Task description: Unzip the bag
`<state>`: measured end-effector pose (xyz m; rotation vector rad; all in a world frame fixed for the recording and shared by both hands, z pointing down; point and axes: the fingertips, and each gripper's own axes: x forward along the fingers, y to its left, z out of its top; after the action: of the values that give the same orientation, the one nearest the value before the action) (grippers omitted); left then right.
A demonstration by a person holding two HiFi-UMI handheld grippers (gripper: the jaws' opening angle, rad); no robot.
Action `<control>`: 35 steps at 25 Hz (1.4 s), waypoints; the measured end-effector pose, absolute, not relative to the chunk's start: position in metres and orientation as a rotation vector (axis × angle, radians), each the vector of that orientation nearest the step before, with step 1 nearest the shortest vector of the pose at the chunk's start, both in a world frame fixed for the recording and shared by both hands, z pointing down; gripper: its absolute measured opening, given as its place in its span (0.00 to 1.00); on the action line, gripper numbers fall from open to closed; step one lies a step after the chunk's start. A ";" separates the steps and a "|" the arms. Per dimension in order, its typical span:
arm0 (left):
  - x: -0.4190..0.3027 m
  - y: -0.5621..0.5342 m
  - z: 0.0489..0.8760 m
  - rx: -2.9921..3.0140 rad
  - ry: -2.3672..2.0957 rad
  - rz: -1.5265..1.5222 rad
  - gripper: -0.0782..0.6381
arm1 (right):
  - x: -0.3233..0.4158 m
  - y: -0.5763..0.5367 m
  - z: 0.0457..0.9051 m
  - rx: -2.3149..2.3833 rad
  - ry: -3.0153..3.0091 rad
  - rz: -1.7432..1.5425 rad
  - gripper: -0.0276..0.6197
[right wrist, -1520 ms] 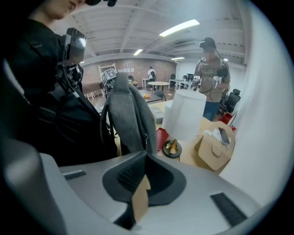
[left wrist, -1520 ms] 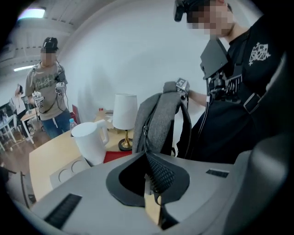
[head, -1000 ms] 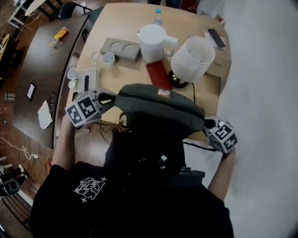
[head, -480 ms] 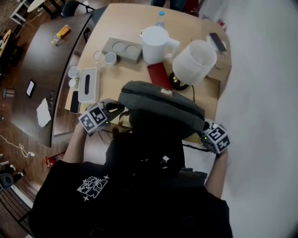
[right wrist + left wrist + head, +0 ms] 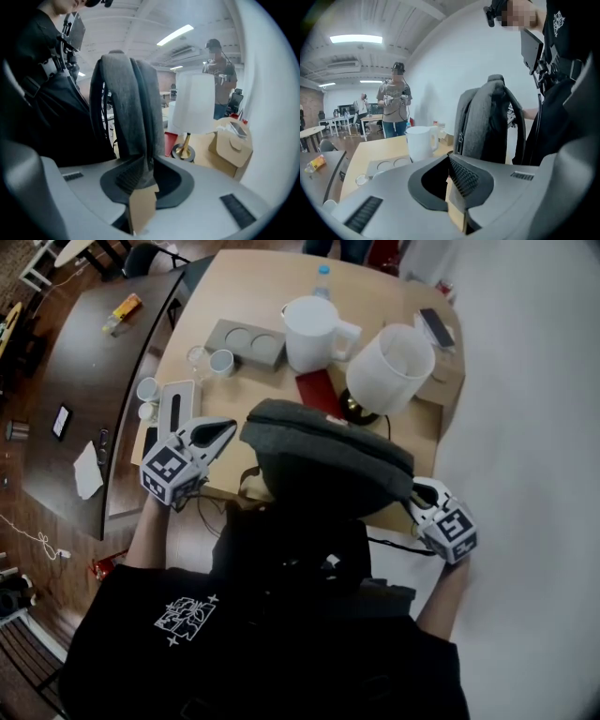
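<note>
Since a second ago the left gripper (image 5: 228, 430) has drawn back a little from the grey bag (image 5: 328, 451); its jaws are closed and empty. The right gripper (image 5: 422, 495) is opening its jaws, with the bag's right end between them. The bag stands at the near edge of the table (image 5: 244, 296), against the person.

bag (image 5: 328, 451) | grey fabric, blk straps | upright | on table (image 5: 246, 282) near edge, by person's torso
</note>
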<state>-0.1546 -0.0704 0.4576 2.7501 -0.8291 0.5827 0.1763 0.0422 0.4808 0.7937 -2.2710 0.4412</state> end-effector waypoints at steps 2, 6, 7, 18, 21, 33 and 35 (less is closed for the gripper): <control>-0.156 -0.079 0.442 2.779 -0.885 0.543 0.10 | 0.181 0.037 0.463 0.827 -2.290 0.420 0.18; -0.152 -0.096 0.401 2.840 -1.017 0.451 0.10 | 0.182 0.017 0.409 0.924 -2.375 0.291 0.18; -0.149 -0.101 0.389 2.848 -1.050 0.423 0.10 | 0.180 0.008 0.391 0.983 -2.404 0.233 0.18; -0.094 -0.131 0.276 2.999 -1.107 0.167 0.10 | 0.123 -0.063 0.257 1.420 -2.576 -0.141 0.06; -0.079 -0.140 0.256 3.004 -1.101 0.082 0.10 | 0.109 -0.075 0.241 1.415 -2.597 -0.167 0.06; -0.040 -0.143 0.241 3.060 -1.119 0.092 0.10 | 0.073 -0.088 0.227 1.359 -2.703 -0.187 0.06; -0.042 -0.146 0.241 3.051 -1.127 0.087 0.10 | 0.072 -0.088 0.225 1.353 -2.711 -0.184 0.06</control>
<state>-0.0423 -0.1455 0.2409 3.0515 -1.1268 0.0875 0.0720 -0.0882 0.2252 1.3533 -2.7109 -0.1842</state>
